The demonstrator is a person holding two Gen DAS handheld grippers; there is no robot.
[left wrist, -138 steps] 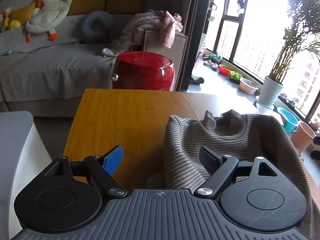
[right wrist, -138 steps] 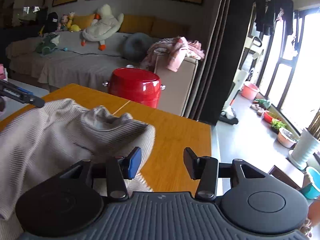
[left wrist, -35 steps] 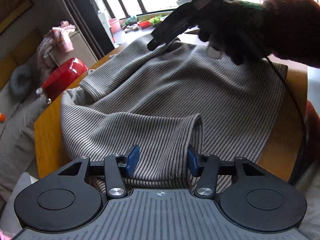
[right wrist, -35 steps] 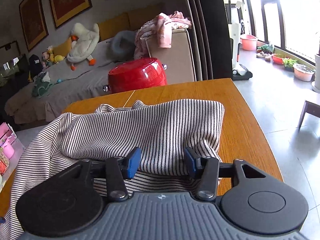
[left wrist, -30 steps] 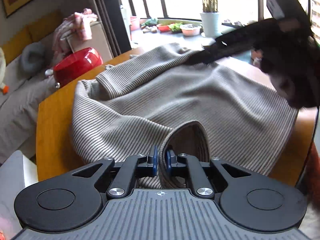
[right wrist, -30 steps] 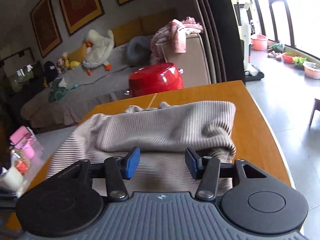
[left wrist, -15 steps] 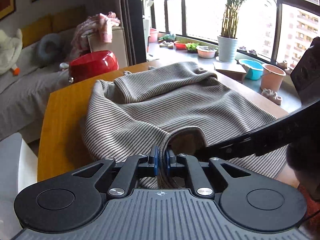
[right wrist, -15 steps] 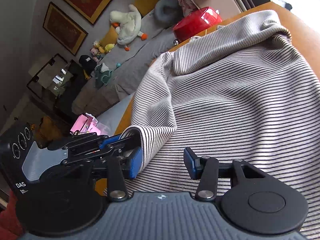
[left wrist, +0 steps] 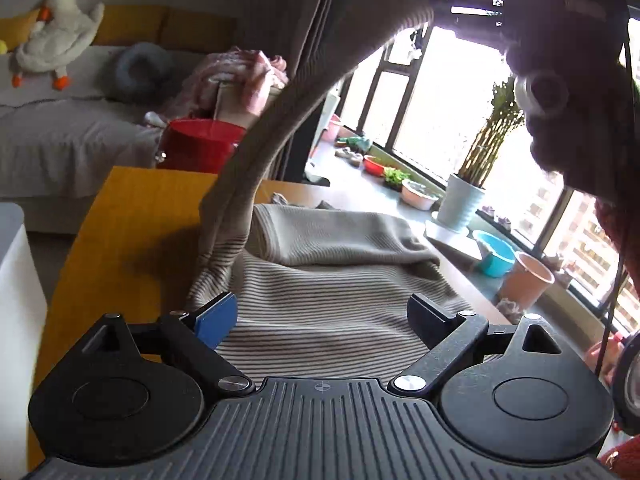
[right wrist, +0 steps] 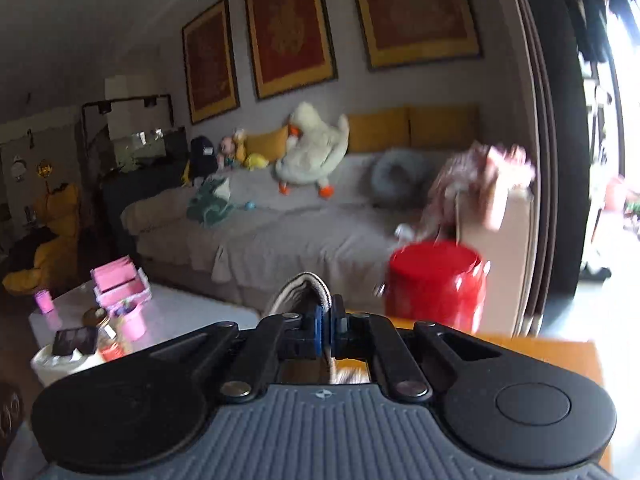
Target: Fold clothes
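A beige striped sweater (left wrist: pixel 344 280) lies bunched on the wooden table (left wrist: pixel 132 216). One sleeve (left wrist: pixel 280 120) is stretched up from it toward the top of the left wrist view. My left gripper (left wrist: pixel 320 312) hovers just above the sweater's near part; its jaws are opening wide and nothing is between them. My right gripper (right wrist: pixel 327 320) is raised high and shut on the sleeve's cuff (right wrist: pixel 306 286), which sticks up between its pads. The right gripper's body and the hand that holds it show dark at the top right of the left wrist view.
A red stool (left wrist: pixel 200 146) stands past the table's far edge, with a grey sofa (right wrist: pixel 280 224) and a white duck plush (right wrist: pixel 312 152) behind. A low white table (right wrist: pixel 80 320) with pink items is at left. Plant pots and basins (left wrist: pixel 496 254) line the window.
My left gripper let go of the cuff and opened wide. My right gripper closed on that cuff and rose quickly, pulling the sleeve up off the table.
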